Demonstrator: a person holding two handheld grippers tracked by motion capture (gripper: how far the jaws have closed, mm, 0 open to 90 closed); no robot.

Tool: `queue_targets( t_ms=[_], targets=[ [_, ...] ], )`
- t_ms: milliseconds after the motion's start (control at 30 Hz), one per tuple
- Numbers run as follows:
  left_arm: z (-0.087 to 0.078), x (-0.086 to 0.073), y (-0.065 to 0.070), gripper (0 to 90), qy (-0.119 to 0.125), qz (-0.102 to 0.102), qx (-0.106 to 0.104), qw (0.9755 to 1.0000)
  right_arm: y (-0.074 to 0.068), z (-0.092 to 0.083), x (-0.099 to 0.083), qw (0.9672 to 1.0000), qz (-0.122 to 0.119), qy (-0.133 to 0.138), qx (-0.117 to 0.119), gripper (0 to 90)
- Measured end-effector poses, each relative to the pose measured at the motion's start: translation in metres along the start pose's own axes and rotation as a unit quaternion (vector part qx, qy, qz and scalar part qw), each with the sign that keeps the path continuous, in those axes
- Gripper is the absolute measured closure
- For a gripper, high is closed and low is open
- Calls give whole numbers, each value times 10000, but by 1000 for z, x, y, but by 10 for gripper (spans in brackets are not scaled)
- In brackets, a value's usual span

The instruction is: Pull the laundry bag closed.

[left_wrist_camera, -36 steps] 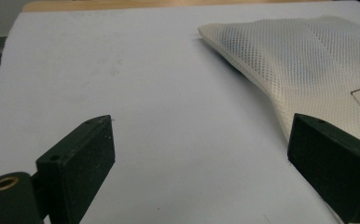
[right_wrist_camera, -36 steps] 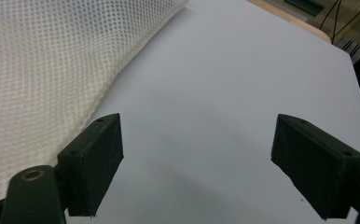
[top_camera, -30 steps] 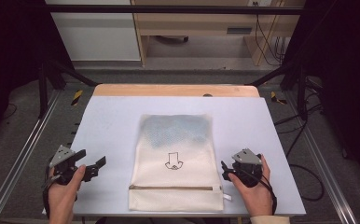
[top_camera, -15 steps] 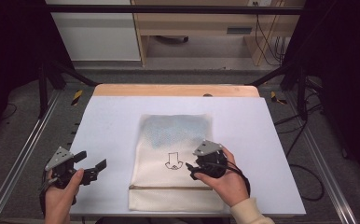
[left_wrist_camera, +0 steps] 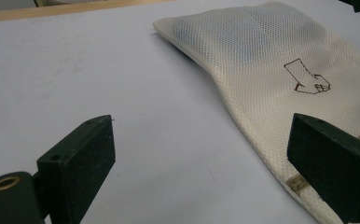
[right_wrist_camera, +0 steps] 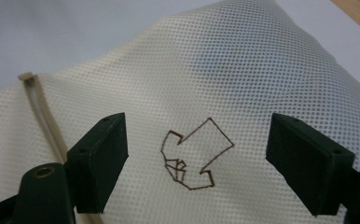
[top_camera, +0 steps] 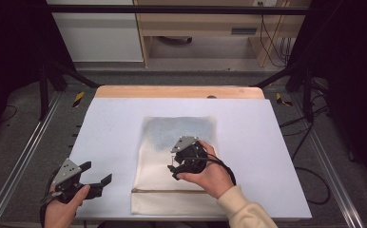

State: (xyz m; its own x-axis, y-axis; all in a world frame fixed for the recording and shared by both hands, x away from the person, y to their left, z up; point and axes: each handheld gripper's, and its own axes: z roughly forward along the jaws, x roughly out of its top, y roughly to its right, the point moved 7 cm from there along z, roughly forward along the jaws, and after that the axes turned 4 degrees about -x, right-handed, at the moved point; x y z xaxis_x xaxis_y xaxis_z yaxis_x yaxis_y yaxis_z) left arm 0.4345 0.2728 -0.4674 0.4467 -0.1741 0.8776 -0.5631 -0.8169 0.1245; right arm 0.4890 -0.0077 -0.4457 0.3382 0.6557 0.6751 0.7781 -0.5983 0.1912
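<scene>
Right gripper [top_camera: 174,167] is hovering over the middle of the mesh bag [top_camera: 162,190] in the high view, jaws apart and gripping nothing; left gripper [top_camera: 96,179] is waiting open beside the bag's left edge on the tabletop [top_camera: 115,123], with free room all round. Left gripper view: bag [left_wrist_camera: 271,60] is lying ahead to the right, bare tabletop [left_wrist_camera: 99,84] in front. Right gripper view: bag [right_wrist_camera: 243,70] is sitting below the spread jaws, zipper [right_wrist_camera: 40,112] off left; it should probably come down squarely and pinch only the top layer.
</scene>
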Motion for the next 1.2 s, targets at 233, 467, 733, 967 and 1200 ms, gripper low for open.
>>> queue_targets(
  t_ms=[233,467,733,967,1200],
  targets=[
    [0,-14,8,79,-340,-62,53,9994,-18,-5,9,9999,-117,40,46,268],
    [-3,-21,19,71,-382,-7,-70,9992,-41,2,17,9983,-419,-184,362,389],
    [1,-17,17,94,-105,-17,272,9996,-59,12,30,9947,-740,-290,647,489],
    [-5,-17,7,94,-22,-324,363,9988,-72,18,34,9914,-904,-538,785,636],
    [-2,-20,5,94,-200,-284,301,9989,-78,26,38,9878,-1063,-592,969,701]
  ],
)
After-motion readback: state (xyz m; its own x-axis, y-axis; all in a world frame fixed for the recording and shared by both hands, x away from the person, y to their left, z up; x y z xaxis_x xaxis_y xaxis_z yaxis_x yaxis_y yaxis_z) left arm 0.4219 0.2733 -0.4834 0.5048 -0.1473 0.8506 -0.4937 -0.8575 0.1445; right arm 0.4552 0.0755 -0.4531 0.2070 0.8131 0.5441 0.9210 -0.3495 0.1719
